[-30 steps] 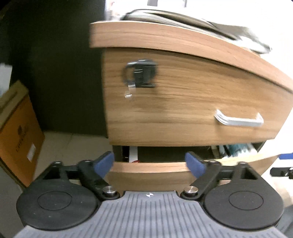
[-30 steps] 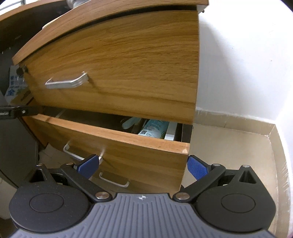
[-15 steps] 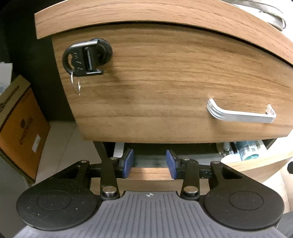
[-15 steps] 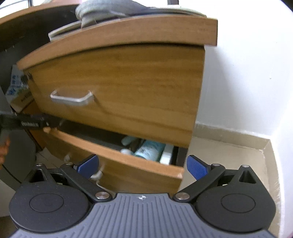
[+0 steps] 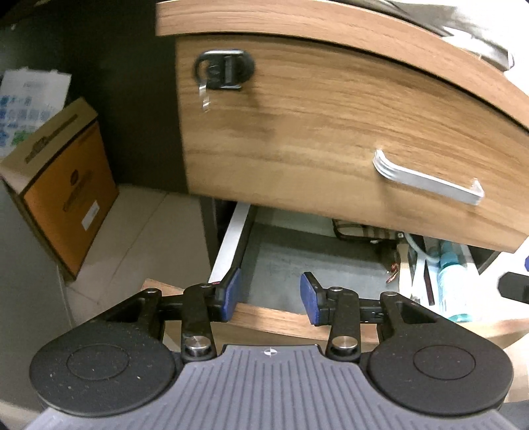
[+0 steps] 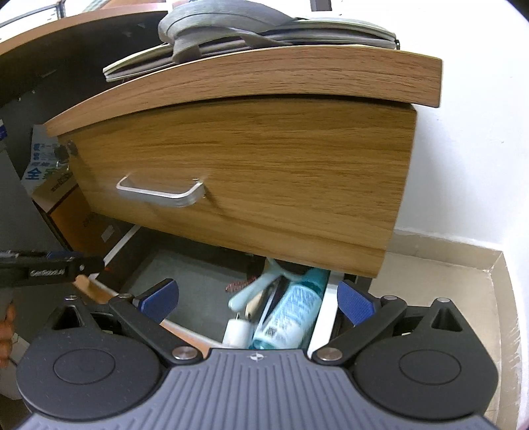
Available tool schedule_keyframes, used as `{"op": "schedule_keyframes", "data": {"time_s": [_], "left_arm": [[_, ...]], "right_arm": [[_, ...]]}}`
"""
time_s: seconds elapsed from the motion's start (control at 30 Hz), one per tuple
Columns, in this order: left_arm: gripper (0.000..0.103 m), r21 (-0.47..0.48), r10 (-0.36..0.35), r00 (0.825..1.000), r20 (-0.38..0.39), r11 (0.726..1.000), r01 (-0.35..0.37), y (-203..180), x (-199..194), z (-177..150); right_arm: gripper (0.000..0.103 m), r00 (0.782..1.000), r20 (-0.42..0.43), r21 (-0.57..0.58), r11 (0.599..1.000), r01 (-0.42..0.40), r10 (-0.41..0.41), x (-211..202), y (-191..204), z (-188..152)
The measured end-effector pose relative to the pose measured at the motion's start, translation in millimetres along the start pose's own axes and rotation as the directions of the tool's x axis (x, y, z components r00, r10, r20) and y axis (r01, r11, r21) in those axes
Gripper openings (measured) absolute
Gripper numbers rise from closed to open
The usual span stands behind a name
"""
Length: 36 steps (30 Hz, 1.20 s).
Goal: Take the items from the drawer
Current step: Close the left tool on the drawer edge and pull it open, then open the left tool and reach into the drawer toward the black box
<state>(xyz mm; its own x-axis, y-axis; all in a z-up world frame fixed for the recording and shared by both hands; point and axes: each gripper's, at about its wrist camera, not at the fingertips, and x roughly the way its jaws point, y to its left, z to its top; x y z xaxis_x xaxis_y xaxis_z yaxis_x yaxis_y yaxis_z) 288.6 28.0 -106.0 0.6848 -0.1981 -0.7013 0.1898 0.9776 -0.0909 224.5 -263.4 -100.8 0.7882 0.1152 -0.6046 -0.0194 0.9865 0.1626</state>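
- The wood-grain cabinet (image 6: 251, 185) has two drawers in view: an upper drawer front with a curved silver metal handle (image 6: 158, 193), and a lower wood-fronted drawer (image 5: 317, 264), which is pulled out.
- A black key lock (image 5: 224, 71) with a hanging key sits at the upper left corner of the upper drawer front.
- The left gripper (image 5: 269, 297) is positioned over the front edge of the lower drawer. Its blue-padded fingers (image 5: 231, 294) stand partly apart, with the wooden front panel visible in the gap; whether they touch the panel cannot be determined.
- The right gripper (image 6: 258, 297) hovers above the right end of the lower drawer with its fingers spread wide, holding nothing.
- The grey drawer floor is bare across its left and centre portions.
- The items lie along the right edge of the drawer: a clear light-blue plastic bottle with a printed label (image 6: 291, 316), a small white bottle (image 6: 236, 330) just beside it on the left, and a pale green plastic object (image 6: 261, 287) lying across them toward the back.
- A dark checked pouch (image 5: 363, 231) lies at the rear of the drawer, partly under the upper drawer.
- A grey fabric bag (image 6: 231, 23) rests on the cabinet top.
- An orange-brown cardboard box (image 5: 62, 185) stands on the floor to the left of the cabinet.
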Motion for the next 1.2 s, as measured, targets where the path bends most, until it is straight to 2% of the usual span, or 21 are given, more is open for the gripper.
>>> {"op": "schedule_keyframes", "data": {"time_s": [0.17, 0.37, 0.53, 0.67, 0.9, 1.0, 1.2], "left_arm": [[0.043, -0.086, 0.006, 1.000, -0.012, 0.996, -0.007, 11, -20, -15], [0.043, -0.048, 0.071, 0.997, -0.043, 0.996, -0.073, 8, -44, -37], [0.043, -0.034, 0.091, 0.993, -0.076, 0.995, -0.093, 11, -54, -46], [0.043, 0.010, 0.123, 0.985, -0.122, 0.992, -0.123, 6, -58, -53], [0.043, -0.009, 0.130, 0.966, -0.225, 0.991, -0.135, 12, -59, -65], [0.042, -0.002, 0.124, 0.969, -0.212, 0.992, -0.128, 12, -65, -72], [0.042, -0.001, 0.118, 0.973, -0.199, 0.993, -0.120, 8, -67, -68]], "right_arm": [[0.103, 1.000, -0.017, -0.014, 1.000, -0.016, 0.016, 1, 9, -2], [0.103, 0.999, -0.038, -0.039, 0.999, -0.031, 0.030, 4, 23, -6], [0.103, 0.998, -0.052, -0.056, 0.998, -0.041, 0.039, 6, 31, -9], [0.103, 0.997, -0.060, -0.065, 0.997, -0.045, 0.042, 6, 35, -12], [0.103, 0.997, -0.070, -0.069, 0.997, -0.041, 0.036, 7, 35, -14], [0.103, 0.997, -0.074, -0.071, 0.997, -0.038, 0.033, 9, 34, -14], [0.103, 0.997, -0.078, -0.073, 0.997, -0.030, 0.024, 11, 32, -15]]}}
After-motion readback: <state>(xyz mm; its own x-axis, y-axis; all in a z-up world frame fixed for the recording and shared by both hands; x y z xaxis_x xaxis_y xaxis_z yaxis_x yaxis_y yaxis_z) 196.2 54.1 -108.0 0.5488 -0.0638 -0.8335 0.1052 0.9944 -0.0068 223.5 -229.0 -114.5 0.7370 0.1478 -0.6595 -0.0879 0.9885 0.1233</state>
